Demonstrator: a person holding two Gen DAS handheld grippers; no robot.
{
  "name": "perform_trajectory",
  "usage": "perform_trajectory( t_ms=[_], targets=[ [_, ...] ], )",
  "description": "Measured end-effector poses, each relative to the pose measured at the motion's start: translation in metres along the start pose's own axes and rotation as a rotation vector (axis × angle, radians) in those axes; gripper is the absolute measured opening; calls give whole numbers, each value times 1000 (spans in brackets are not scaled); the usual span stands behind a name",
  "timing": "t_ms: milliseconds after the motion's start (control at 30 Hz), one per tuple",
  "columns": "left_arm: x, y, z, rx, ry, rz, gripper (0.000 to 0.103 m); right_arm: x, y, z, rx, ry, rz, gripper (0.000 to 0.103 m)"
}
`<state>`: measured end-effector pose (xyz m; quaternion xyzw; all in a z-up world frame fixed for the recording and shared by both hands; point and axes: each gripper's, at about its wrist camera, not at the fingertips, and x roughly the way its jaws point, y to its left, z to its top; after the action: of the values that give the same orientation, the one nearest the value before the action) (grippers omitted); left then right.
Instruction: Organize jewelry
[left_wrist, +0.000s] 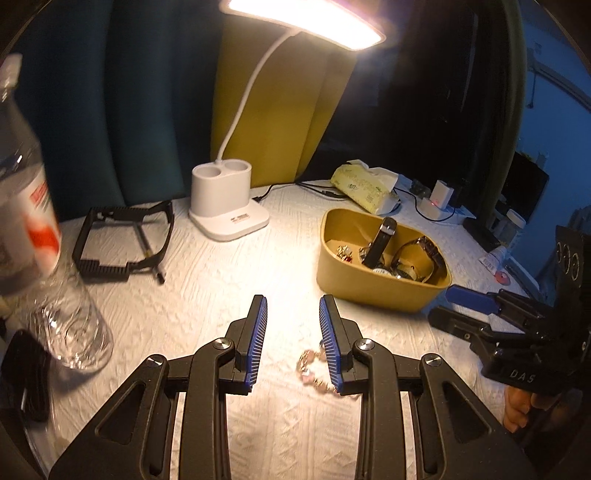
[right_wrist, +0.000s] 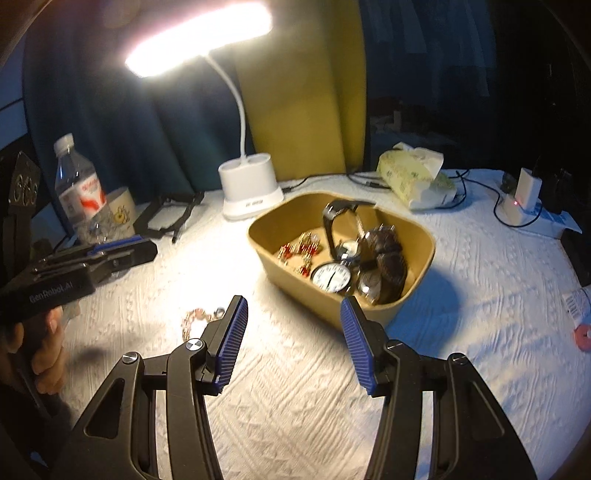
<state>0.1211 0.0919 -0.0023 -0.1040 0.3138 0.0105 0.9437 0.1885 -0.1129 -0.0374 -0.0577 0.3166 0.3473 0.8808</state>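
A tan tray (left_wrist: 369, 291) (right_wrist: 391, 314) on the white cloth holds several watches (right_wrist: 330, 277) and red-and-gold earrings (right_wrist: 299, 251). A pink beaded bracelet (left_wrist: 312, 369) (right_wrist: 195, 319) lies on the cloth. My left gripper (left_wrist: 293, 314) is open above the cloth, and the bracelet lies between its fingers, against the right finger. It shows in the right wrist view (right_wrist: 122, 247) at the left. My right gripper (right_wrist: 293, 314) is open and empty, just in front of the tray; it shows in the left wrist view (left_wrist: 458, 306) to the right of the tray.
A lit white desk lamp (left_wrist: 229, 214) (right_wrist: 251, 192) stands behind. A clear water bottle (left_wrist: 44, 258) (right_wrist: 79, 192) stands at the left, with a black frame (left_wrist: 122, 243) and a mug (right_wrist: 122, 214) nearby. A tissue pack (left_wrist: 365, 188) (right_wrist: 417, 181), cables and a charger (right_wrist: 521, 199) lie at the back right.
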Motion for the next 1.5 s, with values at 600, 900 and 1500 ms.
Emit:
perform_trajectory(
  t_ms=[600, 900, 1500],
  targets=[
    [-6, 42, -24, -84, 12, 5, 31, 50, 39, -19, -69, 180, 51, 33],
    [-3, 43, -25, -82, 19, 12, 31, 49, 51, -19, -112, 171, 67, 7],
    [15, 1, -33, -1, 97, 24, 31, 11, 14, -28, -31, 73, 65, 5]
  ],
)
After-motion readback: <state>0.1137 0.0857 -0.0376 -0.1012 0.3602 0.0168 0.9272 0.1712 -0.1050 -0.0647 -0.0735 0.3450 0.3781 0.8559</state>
